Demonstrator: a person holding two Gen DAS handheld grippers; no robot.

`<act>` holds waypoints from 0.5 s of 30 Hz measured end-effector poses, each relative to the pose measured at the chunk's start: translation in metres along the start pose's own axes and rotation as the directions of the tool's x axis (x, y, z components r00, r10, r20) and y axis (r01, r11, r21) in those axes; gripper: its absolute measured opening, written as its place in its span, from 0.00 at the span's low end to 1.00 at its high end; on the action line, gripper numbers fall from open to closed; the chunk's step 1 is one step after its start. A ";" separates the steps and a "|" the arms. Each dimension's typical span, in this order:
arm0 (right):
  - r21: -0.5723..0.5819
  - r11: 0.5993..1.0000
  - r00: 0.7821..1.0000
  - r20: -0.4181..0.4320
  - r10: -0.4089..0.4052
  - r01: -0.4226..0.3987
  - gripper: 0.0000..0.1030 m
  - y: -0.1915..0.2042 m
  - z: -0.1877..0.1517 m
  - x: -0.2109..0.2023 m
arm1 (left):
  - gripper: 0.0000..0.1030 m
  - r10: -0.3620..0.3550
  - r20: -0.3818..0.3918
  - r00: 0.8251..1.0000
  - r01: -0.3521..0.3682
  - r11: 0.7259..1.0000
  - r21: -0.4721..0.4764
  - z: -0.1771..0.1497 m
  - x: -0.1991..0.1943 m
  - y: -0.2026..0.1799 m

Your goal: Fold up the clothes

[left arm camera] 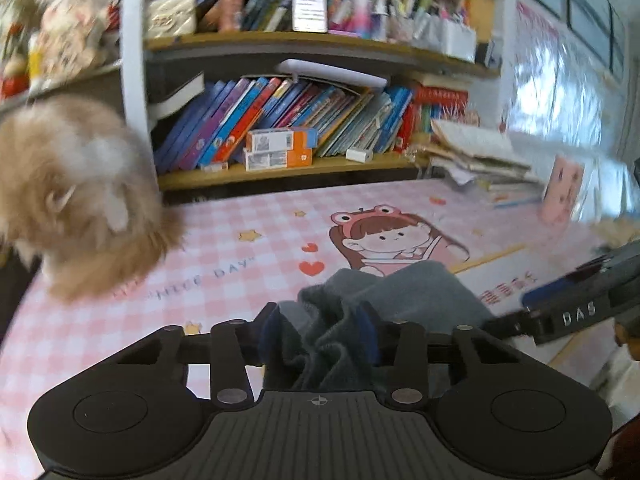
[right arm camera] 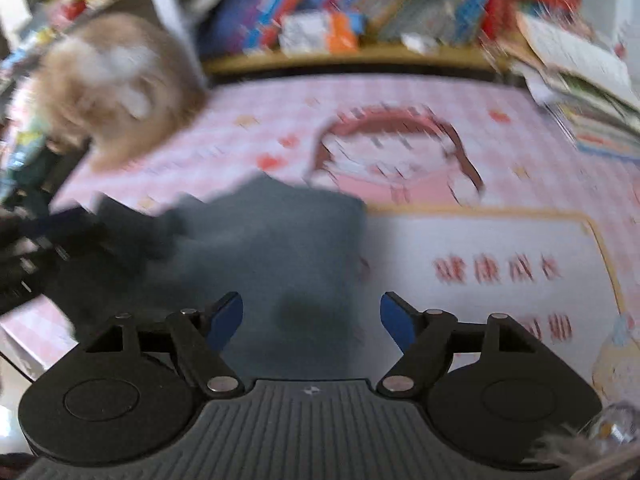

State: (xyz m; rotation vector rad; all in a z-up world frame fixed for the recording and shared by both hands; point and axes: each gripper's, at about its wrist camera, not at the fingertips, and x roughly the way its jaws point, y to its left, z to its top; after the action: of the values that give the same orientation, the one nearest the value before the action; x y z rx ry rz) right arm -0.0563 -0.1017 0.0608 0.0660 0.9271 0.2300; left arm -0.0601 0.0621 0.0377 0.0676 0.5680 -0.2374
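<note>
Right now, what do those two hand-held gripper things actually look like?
Both are matte black. Each has a ribbed dark-grey plate in the middle, flanked by two round black discs, with linkage bars joined by silver pins. The fingers carry blue pads. The left gripper and the right gripper look alike; seen from the side, the right one bears white letters "DAS". No cables, hands or sleeves clearly show.

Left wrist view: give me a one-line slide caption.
Left gripper shut on a bunched grey garment over the pink checked mat, fluffy tan cat at left, bookshelf behind.
</note>
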 end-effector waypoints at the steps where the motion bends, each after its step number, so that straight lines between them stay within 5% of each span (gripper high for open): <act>1: 0.013 1.000 1.000 -0.020 -0.001 0.001 0.73 -0.005 -0.004 0.004 | 0.37 0.014 -0.009 1.000 -0.014 0.999 0.031 0.001 0.003 -0.004; 6: 0.070 0.997 0.998 -0.064 0.017 -0.012 0.74 -0.020 -0.010 0.017 | 0.16 0.069 -0.074 0.995 -0.059 0.990 0.131 -0.002 0.021 -0.015; 8: 0.080 0.997 0.997 -0.069 0.023 -0.018 0.75 -0.021 -0.009 0.020 | 0.08 0.039 -0.087 0.995 -0.034 0.998 0.055 0.001 0.024 -0.003; 10: 0.081 0.996 0.997 -0.072 0.033 -0.027 0.75 -0.021 -0.007 0.022 | 0.06 -0.034 -0.036 0.999 0.028 0.989 -0.147 0.010 0.009 0.023; 13: 0.080 0.995 0.996 -0.060 0.066 -0.061 0.76 -0.020 -0.005 0.022 | 0.03 -0.170 0.166 0.971 0.225 0.885 -0.409 0.017 -0.030 0.061; 15: 0.079 0.993 0.995 -0.052 0.088 -0.084 0.78 -0.019 -0.003 0.021 | 0.03 -0.173 0.209 0.962 0.257 0.827 -0.500 0.009 -0.041 0.075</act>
State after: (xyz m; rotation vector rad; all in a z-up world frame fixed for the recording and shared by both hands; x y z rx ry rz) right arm -0.0433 -0.1160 0.0392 0.1711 0.9894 0.2773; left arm -0.0711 0.1418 0.0671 -0.5487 0.4674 -0.2988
